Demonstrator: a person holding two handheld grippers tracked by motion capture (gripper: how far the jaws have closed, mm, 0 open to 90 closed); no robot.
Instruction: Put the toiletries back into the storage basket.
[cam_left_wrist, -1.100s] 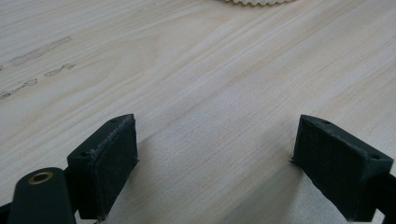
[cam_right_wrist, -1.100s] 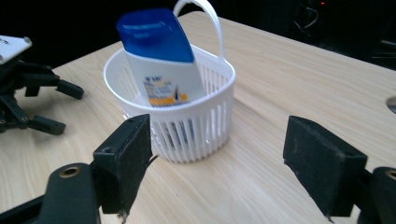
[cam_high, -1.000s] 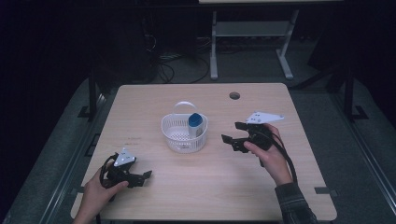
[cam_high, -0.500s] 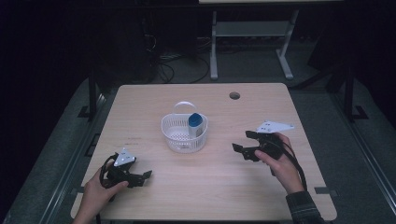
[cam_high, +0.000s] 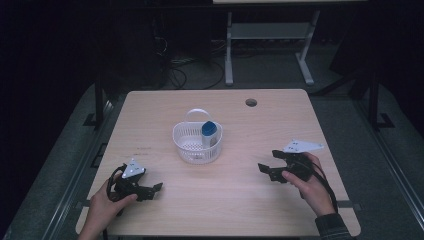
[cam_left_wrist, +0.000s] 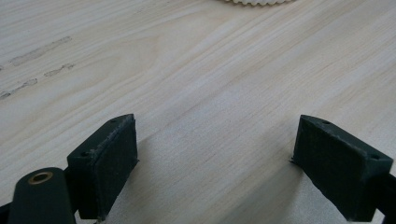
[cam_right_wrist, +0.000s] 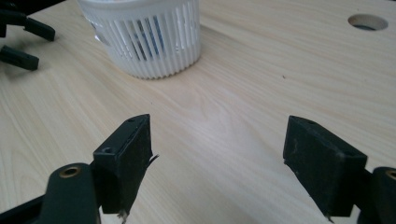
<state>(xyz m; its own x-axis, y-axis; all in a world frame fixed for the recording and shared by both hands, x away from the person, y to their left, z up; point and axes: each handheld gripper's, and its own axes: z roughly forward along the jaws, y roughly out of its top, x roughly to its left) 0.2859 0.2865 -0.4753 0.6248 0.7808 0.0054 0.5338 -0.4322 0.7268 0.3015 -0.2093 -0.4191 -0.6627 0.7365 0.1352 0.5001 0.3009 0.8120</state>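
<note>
High view: my left gripper (cam_high: 150, 189) sits low on the tabletop (cam_high: 240, 210) near the front left corner, fingers released, nothing between them. My right gripper (cam_high: 266, 171) is toward the front right, near the right edge, fingers also spread and empty, pointing left toward the middle. White basket (cam_high: 197, 142) stands near the centre of the tabletop, a bit toward the back edge, well apart from both grippers. A blue-capped bottle (cam_high: 209, 132) stands upright inside the basket, at its right side. Round cable hole (cam_high: 251, 102) near the back edge, right of centre.

Left gripper view: my two fingers (cam_left_wrist: 108, 161) wide apart, bare wood between them, holding nothing. A sliver of the basket (cam_left_wrist: 257, 2) rim at the top edge.

Right gripper view: my fingers (cam_right_wrist: 127, 157) spread wide, empty, just above the wood. Basket (cam_right_wrist: 154, 37) ahead, up and to the left; something blue shows through the slats. Left gripper (cam_right_wrist: 25, 37) visible at the far left edge. Cable hole (cam_right_wrist: 367, 21) top right.
</note>
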